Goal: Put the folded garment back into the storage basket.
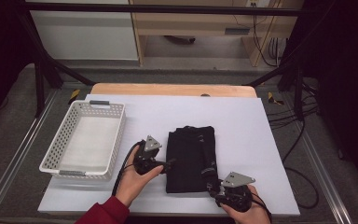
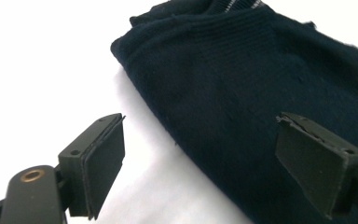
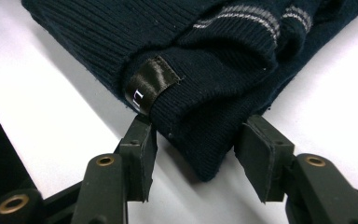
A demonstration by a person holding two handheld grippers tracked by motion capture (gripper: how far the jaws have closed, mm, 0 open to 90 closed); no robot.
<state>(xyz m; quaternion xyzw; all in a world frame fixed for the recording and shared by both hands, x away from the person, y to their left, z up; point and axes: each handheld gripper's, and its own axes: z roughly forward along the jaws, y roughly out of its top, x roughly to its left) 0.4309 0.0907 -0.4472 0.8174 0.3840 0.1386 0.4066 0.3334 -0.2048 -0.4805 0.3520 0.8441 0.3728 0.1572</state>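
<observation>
White tabletop (image 1: 261,140) under dark frame, folded navy sweater (image 1: 190,158) between two spread tools, left tool (image 1: 167,166), right tool (image 1: 212,186).

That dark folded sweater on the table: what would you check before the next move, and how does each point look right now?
1. Sweater folded flat on the white sheet: ok.
2. Left tongs open, pads off the knit, one over the sheet and one over the sweater: ok.
3. Right tongs straddle the sweater's corner by its label, with a gap beside each pad: open, ok.
4. Whether the right tongs would catch every folded layer: cannot tell.
5. Basket holds nothing and stands left of the sweater: ok.
6. Cables trail off behind both tongs, away from the sweater: ok.
</observation>
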